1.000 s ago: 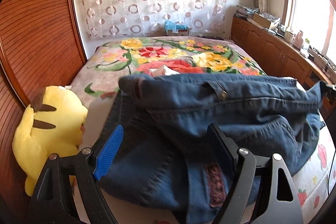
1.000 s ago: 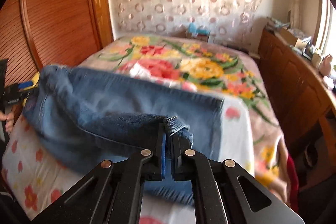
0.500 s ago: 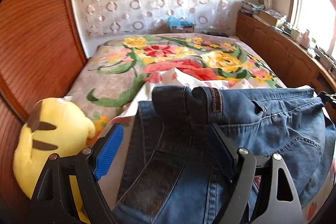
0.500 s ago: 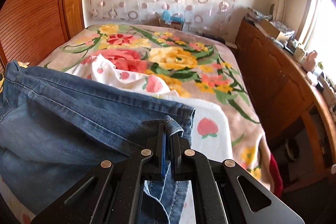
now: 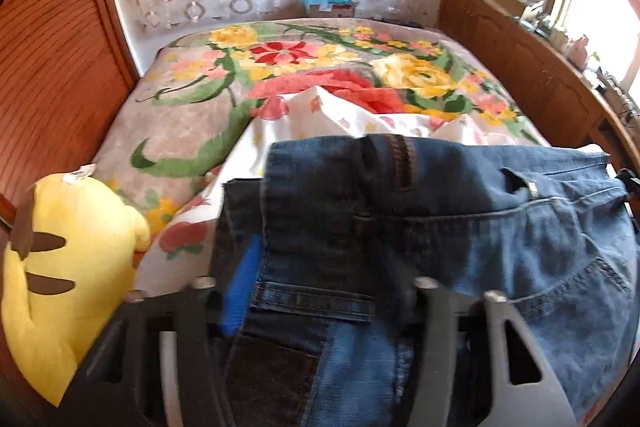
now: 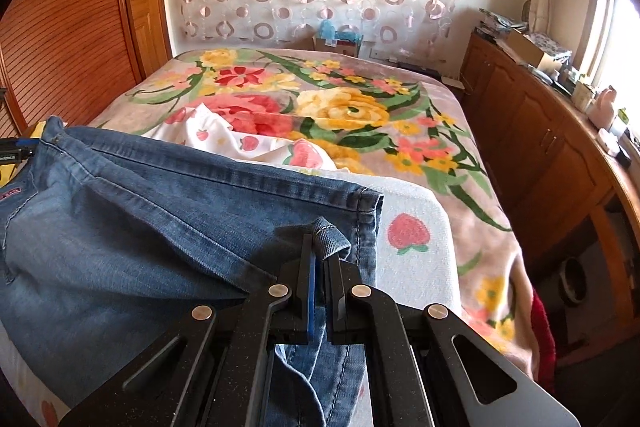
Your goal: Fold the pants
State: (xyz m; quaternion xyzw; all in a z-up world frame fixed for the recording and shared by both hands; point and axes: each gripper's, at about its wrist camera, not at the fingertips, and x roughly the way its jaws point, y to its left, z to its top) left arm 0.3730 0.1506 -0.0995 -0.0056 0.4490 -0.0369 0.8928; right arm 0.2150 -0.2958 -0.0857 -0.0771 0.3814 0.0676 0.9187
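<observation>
Blue jeans (image 5: 460, 227) lie spread across the near end of the bed, waistband towards the flowered blanket. My left gripper (image 5: 324, 287) reaches down over the dark waist part. Its jaws are closing, with a flat stretch of denim between the blue pad (image 5: 242, 287) and the blurred other finger. The cloth there is not bunched. In the right wrist view the jeans (image 6: 160, 219) run off to the left. My right gripper (image 6: 320, 259) is shut on a small folded edge of denim near the hem corner.
A flowered blanket (image 5: 280, 75) covers the bed, and a white strawberry sheet (image 6: 408, 203) lies under the jeans. A yellow plush toy (image 5: 68, 267) sits at the left edge against a wooden panel wall (image 5: 48, 67). Wooden cabinets (image 6: 540, 155) line the right side.
The left gripper moved forward and down over the jeans and its jaws narrowed around the denim. The right gripper sank a little with its held edge, and the jeans settled flatter on the bed.
</observation>
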